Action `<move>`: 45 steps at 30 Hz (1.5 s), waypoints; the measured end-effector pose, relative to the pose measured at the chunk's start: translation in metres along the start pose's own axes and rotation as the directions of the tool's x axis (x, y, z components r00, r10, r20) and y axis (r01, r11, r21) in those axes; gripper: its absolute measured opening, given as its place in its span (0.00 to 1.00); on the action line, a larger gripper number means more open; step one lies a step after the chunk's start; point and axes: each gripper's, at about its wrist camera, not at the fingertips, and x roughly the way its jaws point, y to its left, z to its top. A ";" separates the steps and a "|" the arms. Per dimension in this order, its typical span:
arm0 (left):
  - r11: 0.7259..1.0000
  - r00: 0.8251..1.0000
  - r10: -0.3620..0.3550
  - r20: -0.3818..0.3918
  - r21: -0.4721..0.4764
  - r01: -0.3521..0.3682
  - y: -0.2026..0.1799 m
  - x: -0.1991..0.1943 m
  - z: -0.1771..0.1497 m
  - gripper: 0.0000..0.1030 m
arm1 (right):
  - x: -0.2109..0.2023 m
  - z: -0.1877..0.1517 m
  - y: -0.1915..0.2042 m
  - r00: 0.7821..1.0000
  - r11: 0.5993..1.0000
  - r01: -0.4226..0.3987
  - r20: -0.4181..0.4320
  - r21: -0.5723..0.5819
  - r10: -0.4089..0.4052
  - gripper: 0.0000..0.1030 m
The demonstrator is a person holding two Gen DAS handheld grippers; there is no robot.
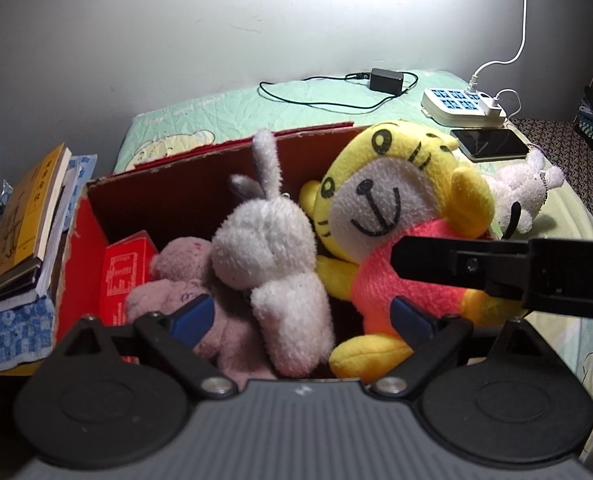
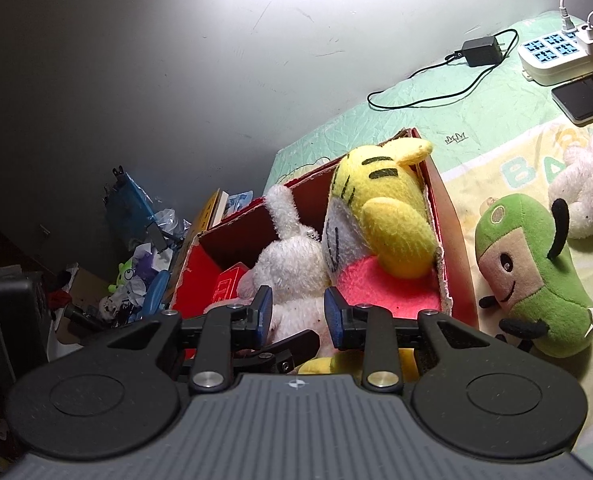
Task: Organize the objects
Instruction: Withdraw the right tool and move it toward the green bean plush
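While both grippers hang over the red cardboard box (image 1: 81, 240) on the bed's quilt (image 1: 316, 96) | left gripper (image 1: 302, 316): jaws wide, empty, above white rabbit plush (image 1: 272, 248) | right gripper (image 2: 298, 314): jaws near-closed, nothing pinched | yellow tiger plush (image 1: 392, 208) at box's right end | green plush (image 2: 536, 272) lies outside on the quilt, just beside box's right wall.

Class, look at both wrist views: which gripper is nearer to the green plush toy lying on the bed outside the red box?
Right. The right gripper hangs over the red box, with the green plush toy just beyond the box's wall beside it. The left gripper is over the box's other side; its view misses the toy.
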 end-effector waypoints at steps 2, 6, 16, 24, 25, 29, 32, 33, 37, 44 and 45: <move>1.000 1.000 0.007 0.006 0.003 -0.007 -0.002 -0.004 -0.001 0.92 | -0.003 -0.002 0.002 1.000 1.000 -0.006 0.006 -0.013 0.006 0.31; 1.000 1.000 0.022 0.016 0.006 -0.022 -0.005 -0.012 -0.006 0.92 | -0.009 -0.005 0.005 1.000 0.999 -0.023 0.014 -0.033 0.023 0.31; 0.997 0.997 0.072 0.036 0.000 -0.072 -0.015 -0.034 -0.017 0.93 | -0.023 -0.016 0.008 0.998 0.997 -0.050 0.045 -0.059 0.053 0.31; 0.996 0.994 0.086 0.064 0.028 -0.088 -0.032 -0.055 -0.030 0.96 | -0.037 -0.026 0.001 0.994 0.995 -0.093 0.051 -0.048 0.095 0.31; 0.996 0.994 0.084 0.070 0.035 -0.086 -0.036 -0.057 -0.031 0.96 | -0.040 -0.027 0.000 0.994 0.994 -0.100 0.049 -0.047 0.102 0.31; 0.995 0.994 0.065 0.092 0.073 -0.072 -0.054 -0.065 -0.034 0.96 | -0.051 -0.031 -0.005 0.992 0.992 -0.113 0.058 -0.052 0.116 0.31; 0.994 0.995 0.042 0.092 0.097 -0.051 -0.066 -0.067 -0.035 0.96 | -0.060 -0.032 -0.010 0.990 0.992 -0.115 0.073 -0.050 0.119 0.31; 0.993 0.995 0.035 0.093 0.106 -0.045 -0.071 -0.067 -0.035 0.96 | -0.063 -0.032 -0.012 0.990 0.992 -0.115 0.078 -0.049 0.118 0.31; 0.989 0.995 -0.001 0.098 0.148 -0.014 -0.090 -0.070 -0.038 0.96 | -0.077 -0.033 -0.023 0.989 0.994 -0.102 0.100 -0.036 0.105 0.31; 0.972 0.989 -0.096 0.111 0.226 0.069 -0.126 -0.075 -0.041 0.96 | -0.095 -0.035 -0.051 0.991 0.998 -0.058 0.123 0.018 0.056 0.31; 0.968 0.988 -0.109 0.111 0.237 0.080 -0.131 -0.075 -0.042 0.96 | -0.098 -0.035 -0.055 0.991 0.998 -0.050 0.125 0.028 0.046 0.31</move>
